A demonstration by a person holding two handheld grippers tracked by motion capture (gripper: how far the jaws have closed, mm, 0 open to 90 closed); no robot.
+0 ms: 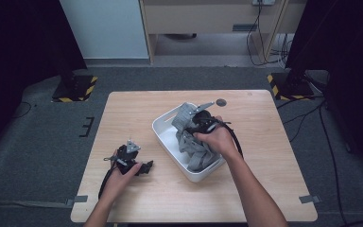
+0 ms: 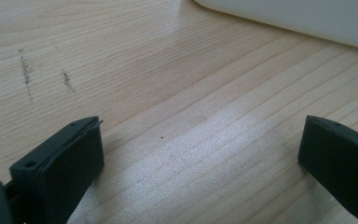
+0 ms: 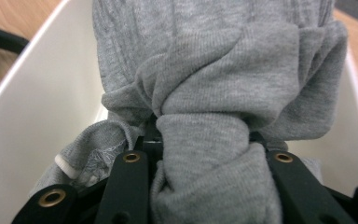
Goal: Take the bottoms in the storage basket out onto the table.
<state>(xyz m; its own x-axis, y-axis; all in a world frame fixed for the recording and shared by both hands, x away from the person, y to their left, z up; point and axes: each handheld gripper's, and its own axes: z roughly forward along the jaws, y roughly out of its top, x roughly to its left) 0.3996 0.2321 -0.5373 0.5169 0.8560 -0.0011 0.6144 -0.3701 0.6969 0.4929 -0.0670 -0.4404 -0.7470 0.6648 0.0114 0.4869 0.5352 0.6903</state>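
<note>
Right now your right gripper (image 3: 205, 154) pinches the grey cloth (image 3: 223, 79), which hangs down into the white bin (image 1: 166, 137). Your left gripper (image 2: 200, 154) rests spread, farther off

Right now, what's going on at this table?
A person is working with a hand-held claw in each hand. The right claw is clamped on a bunch of grey cloth over a white bin on the wooden table; more of the cloth hangs down into the bin. The left claw rests open on the table beside the bin, holding nothing.
</note>
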